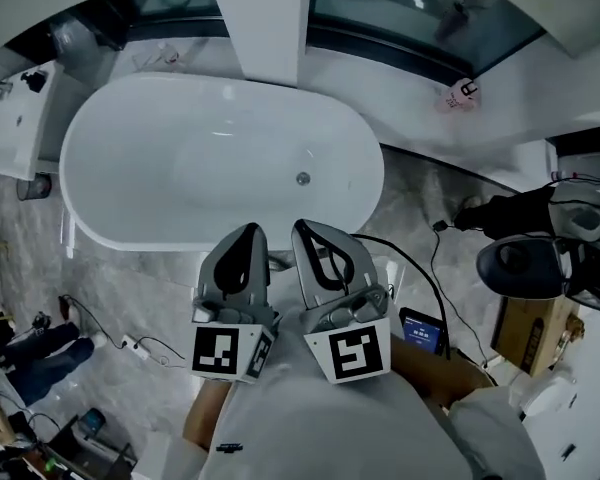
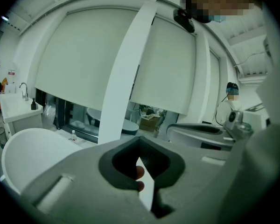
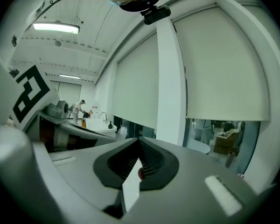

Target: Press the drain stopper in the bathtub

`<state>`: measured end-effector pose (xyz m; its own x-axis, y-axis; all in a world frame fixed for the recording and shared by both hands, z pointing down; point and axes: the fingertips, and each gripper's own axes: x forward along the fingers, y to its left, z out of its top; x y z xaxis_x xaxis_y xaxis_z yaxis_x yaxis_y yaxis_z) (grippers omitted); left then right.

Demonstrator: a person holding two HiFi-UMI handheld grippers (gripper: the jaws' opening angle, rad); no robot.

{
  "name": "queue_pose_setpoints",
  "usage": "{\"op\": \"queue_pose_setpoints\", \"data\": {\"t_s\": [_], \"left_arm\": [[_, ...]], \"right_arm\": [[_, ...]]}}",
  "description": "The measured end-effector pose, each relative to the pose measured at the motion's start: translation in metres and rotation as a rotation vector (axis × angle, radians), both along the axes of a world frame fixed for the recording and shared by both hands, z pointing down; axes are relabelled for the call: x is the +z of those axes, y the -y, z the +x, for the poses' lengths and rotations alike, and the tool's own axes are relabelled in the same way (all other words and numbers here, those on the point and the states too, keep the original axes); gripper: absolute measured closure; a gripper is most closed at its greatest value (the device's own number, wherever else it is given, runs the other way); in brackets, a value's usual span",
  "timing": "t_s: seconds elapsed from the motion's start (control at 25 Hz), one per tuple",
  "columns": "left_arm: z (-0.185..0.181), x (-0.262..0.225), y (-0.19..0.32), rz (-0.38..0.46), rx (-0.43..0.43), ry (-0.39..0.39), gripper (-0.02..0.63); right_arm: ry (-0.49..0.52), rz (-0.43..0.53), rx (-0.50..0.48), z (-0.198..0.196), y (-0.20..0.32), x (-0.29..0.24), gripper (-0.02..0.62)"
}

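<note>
A white oval bathtub lies below me in the head view, with its small round metal drain stopper on the tub floor right of centre. Both grippers are held close to my chest, short of the tub's near rim and well away from the stopper. My left gripper and right gripper stand side by side, each shut with nothing between the jaws. Both gripper views point up at the window blinds. The left gripper view catches the tub's rim at the lower left, and the stopper is hidden there.
A white pillar rises behind the tub. A sink counter stands at the left. Black cables, a phone, dark equipment and a cardboard box crowd the marble floor on the right.
</note>
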<state>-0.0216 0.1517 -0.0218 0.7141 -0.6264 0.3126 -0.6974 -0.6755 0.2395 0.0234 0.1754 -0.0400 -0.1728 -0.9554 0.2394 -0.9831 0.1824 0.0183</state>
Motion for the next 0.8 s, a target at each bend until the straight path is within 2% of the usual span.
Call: {"op": "queue_pose_setpoints", "data": {"t_s": [0.24,0.56,0.8], "left_arm": [[0.01,0.012,-0.012,-0.011,0.005,0.02,0.607],[0.01,0.006,-0.018,-0.013,0.0,0.017,0.607],[-0.012,0.019,-0.039,-0.024,-0.009,0.015,0.607]], "right_arm": [[0.095,0.039,0.02,0.014,-0.003,0.001,0.594],[0.094,0.032,-0.003,0.004,-0.006,-0.005,0.594],[0.119,0.048,0.003,-0.015,-0.024,0.006,0.594]]}}
